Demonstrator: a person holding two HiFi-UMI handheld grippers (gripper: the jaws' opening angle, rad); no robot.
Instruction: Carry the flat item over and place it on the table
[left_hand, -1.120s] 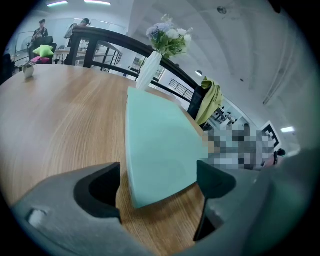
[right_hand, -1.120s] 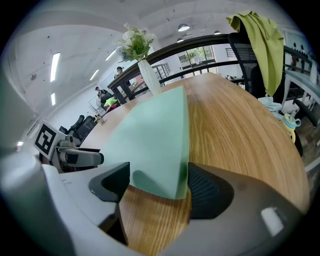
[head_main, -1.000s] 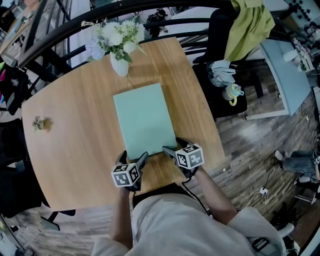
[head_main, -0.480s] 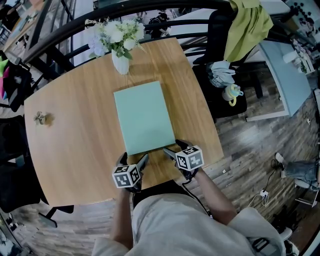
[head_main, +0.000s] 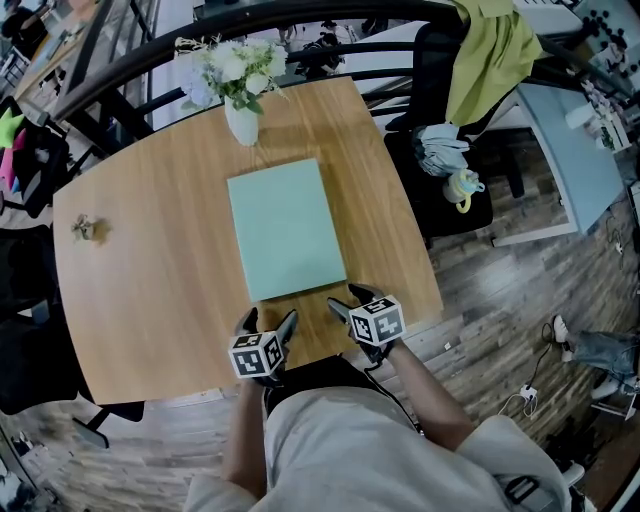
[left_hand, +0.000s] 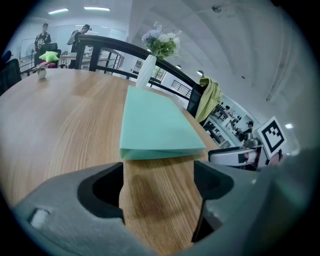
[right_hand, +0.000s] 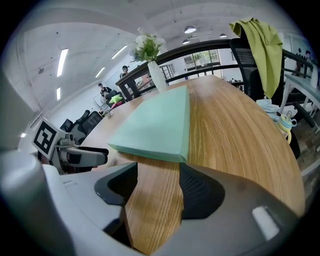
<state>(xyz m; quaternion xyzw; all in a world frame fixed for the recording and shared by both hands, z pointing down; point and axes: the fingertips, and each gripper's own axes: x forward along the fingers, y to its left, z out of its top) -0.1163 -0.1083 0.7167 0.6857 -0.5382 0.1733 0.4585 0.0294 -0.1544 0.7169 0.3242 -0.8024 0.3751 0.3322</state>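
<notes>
Green flat item (head_main: 287, 228) lies on table (head_main: 150, 260), just ahead of my grippers, touching neither. Left gripper (head_main: 268, 322) spread wide, right gripper (head_main: 347, 300) half spread. Both jaws just been closing, only bare wood between.

r tool (right_hand: 156, 186) jaws just closing, empty; green sheet (right_hand: 157, 125) ahead on table (right_hand: 235, 135).
</notes>
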